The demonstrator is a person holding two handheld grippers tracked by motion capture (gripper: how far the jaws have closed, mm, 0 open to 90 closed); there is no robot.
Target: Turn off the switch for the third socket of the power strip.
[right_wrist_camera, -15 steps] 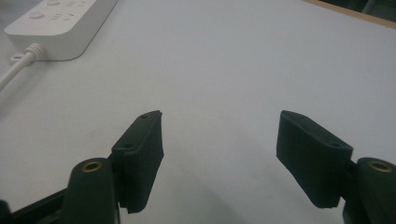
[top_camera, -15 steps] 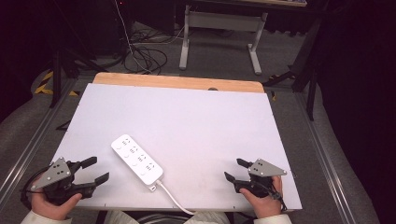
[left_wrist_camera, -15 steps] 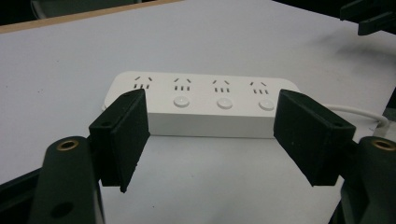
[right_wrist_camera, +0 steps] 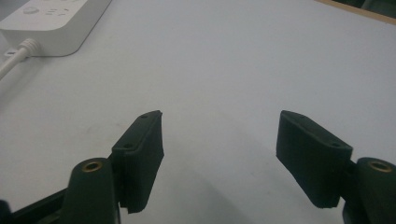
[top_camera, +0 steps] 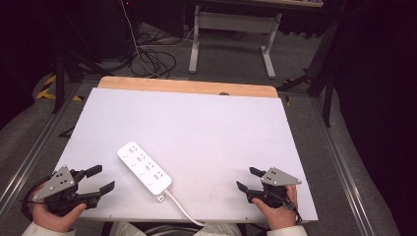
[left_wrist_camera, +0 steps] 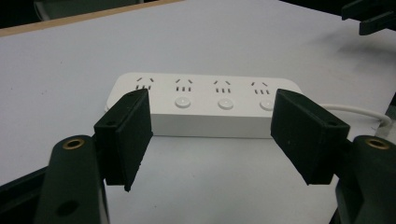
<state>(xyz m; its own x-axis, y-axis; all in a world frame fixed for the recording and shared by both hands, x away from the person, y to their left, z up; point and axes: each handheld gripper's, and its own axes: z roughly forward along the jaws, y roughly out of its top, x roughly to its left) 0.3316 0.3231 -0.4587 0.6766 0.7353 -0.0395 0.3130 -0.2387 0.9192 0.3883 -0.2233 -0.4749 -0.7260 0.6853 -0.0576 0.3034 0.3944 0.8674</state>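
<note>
Left gripper (top_camera: pixel 101 179) has crept toward the white plastic four-socket power strip (top_camera: pixel 144 170) at its 2 o'clock, jaws apart; right gripper (top_camera: pixel 250 178) gapes too, nothing grabbed yet.

The power strip (top_camera: pixel 144 170) is white, with dark socket slots and pale round buttons along its top, and its cable (top_camera: pixel 183 211) is white too. The table (top_camera: pixel 196 123) is pale grey-white with a light wooden far edge. Both grippers, left (top_camera: pixel 98 179) and right (top_camera: pixel 248 178), are black with grey plates.
</note>
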